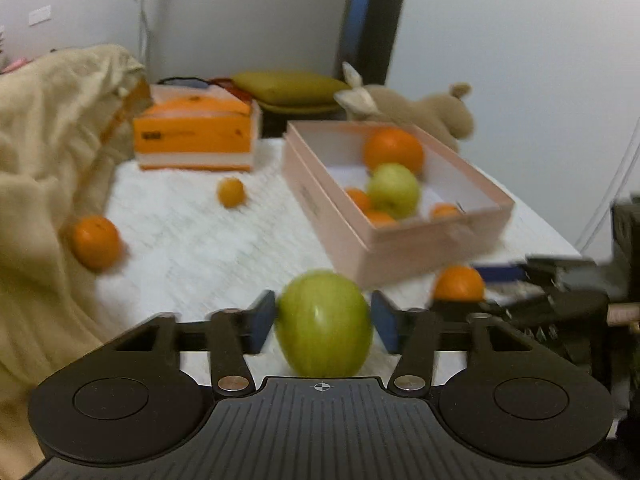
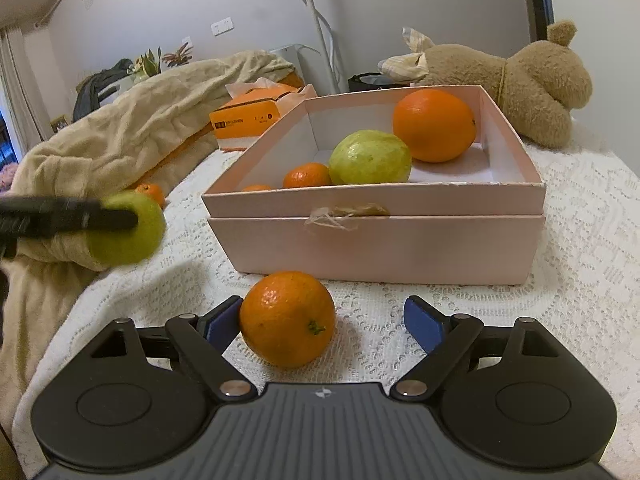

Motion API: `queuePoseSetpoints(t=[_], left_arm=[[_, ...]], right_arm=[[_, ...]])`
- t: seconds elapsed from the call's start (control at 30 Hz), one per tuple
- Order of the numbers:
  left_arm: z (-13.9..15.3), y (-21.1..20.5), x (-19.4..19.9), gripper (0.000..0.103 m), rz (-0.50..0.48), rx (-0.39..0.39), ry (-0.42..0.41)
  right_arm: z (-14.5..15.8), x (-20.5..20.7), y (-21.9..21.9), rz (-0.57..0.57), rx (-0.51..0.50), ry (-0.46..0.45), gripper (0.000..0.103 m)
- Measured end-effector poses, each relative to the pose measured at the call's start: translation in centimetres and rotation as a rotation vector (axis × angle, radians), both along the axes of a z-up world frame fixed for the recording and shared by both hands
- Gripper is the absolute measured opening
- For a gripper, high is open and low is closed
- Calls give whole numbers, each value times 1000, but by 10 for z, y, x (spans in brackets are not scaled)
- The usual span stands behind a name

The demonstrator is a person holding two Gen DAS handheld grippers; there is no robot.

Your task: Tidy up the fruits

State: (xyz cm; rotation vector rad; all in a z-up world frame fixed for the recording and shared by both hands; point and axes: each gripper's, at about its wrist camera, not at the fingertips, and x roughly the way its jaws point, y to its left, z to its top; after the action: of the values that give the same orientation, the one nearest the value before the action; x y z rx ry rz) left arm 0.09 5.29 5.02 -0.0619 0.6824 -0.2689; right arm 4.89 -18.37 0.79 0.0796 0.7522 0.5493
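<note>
A green apple (image 1: 324, 322) sits between the blue pads of my left gripper (image 1: 324, 320), which is shut on it; the right wrist view shows the same apple (image 2: 128, 236) behind a black finger (image 2: 80, 216). My right gripper (image 2: 323, 314) is open around an orange (image 2: 288, 318) on the lace cloth. Its left pad touches the orange, and its right pad stands apart. Just beyond is the pink box (image 2: 380, 248), holding a big orange (image 2: 434, 124), a green fruit (image 2: 370, 158) and small mandarins (image 2: 307, 175).
Loose on the white cloth lie an orange (image 1: 96, 242) and a small mandarin (image 1: 231, 192). A beige blanket (image 1: 48, 120) is heaped at the left. An orange tissue box (image 1: 196, 140) and a teddy bear (image 2: 520, 80) lie behind the pink box.
</note>
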Motion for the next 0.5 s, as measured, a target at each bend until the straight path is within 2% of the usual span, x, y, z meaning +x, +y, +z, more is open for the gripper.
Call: queuePoseSetpoints(t=[0.03,0.07,0.13,0.3,0.5], left_arm=[[0,-2,-4,32,-4,0,-26],[1,-4,-6,31,-10,13,-42],[2,-6,-7,31,-15,23,-53],[-2,-10,-11,42,-19,39,-54],[0,-13,-12,40,-20,62,-45]], right_arm=[[0,0,1,2,-6,-1,88],[0,0,2,5,-13,-1,89],[0,0,5,7,-26,-3,89],[0,-2,11,10,-68,-16,90],[0,-3,12,8,-82,-20,90]])
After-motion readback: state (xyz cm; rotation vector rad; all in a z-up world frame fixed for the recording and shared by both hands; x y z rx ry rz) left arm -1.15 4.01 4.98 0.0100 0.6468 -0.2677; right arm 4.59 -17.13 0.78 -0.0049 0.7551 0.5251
